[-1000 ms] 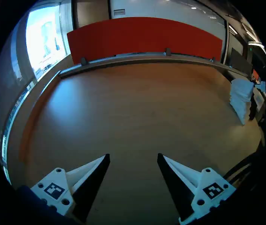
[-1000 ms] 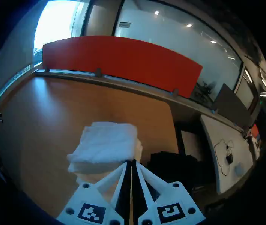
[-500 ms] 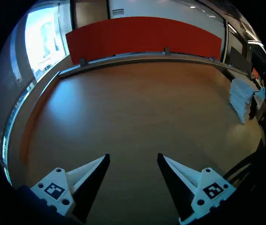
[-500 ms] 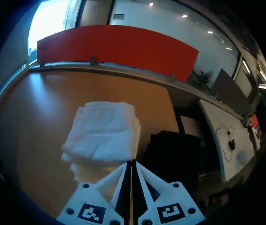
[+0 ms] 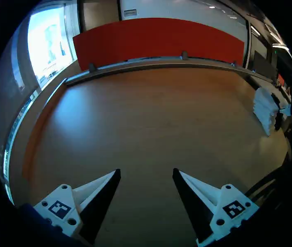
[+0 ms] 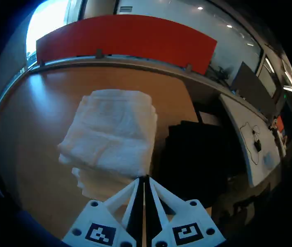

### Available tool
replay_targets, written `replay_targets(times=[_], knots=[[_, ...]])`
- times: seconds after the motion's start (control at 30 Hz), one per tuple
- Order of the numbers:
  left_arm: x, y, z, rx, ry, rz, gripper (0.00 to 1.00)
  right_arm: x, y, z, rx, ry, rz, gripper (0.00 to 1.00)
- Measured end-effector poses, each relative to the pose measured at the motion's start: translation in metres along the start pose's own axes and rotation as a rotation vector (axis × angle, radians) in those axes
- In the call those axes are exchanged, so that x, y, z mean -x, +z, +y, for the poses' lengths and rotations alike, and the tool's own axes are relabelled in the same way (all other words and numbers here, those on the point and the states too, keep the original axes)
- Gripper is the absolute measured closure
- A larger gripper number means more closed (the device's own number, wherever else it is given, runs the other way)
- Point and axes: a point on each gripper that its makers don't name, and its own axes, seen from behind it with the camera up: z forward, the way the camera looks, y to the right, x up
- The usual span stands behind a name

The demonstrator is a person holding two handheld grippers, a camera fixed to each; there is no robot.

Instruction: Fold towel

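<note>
**Left gripper view.** Left claw [image 5: 146, 169] released: its 2 fingers [image 5: 100, 193] stand wide apart over the bare wooden tabletop [image 5: 146, 111]. The red panel [image 5: 158, 39] runs along the tabletop's far edge. The towel [image 5: 264, 108], white and folded, sits near the panel's right end on the side toward the camera, at the tabletop's right edge. A dark shape touches the towel on the side away from the panel's middle; what it is cannot be told. A bright window [image 5: 47, 41] lies beyond the panel's left end.

**Right gripper view.** Right claw [image 6: 144, 178] clenched: its 2 fingers [image 6: 162, 206] lie together with only a thin slit between them. The tips meet at the towel's [image 6: 113, 127] edge farthest from the red panel [image 6: 125, 35]; whether they pinch cloth cannot be told. The towel is a thick stack of several layers on the tabletop [image 6: 30, 123], below the panel's middle. A black mass [image 6: 195, 156] lies just beside the towel, under the panel's right end. A white desk [image 6: 244, 152] carrying a cable stands beyond the panel's right end.
</note>
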Motion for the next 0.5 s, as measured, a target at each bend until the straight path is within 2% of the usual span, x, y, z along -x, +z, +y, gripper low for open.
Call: replay_targets(times=[0.27, 0.5], knots=[[0.000, 0.001, -0.001, 0.000, 0.003, -0.002, 0.06, 0.010, 0.005, -0.001, 0.004, 0.024, -0.027, 0.98], [0.001, 0.002, -0.002, 0.001, 0.002, -0.005, 0.06, 0.010, 0.006, -0.001, 0.013, 0.022, -0.028, 0.98]])
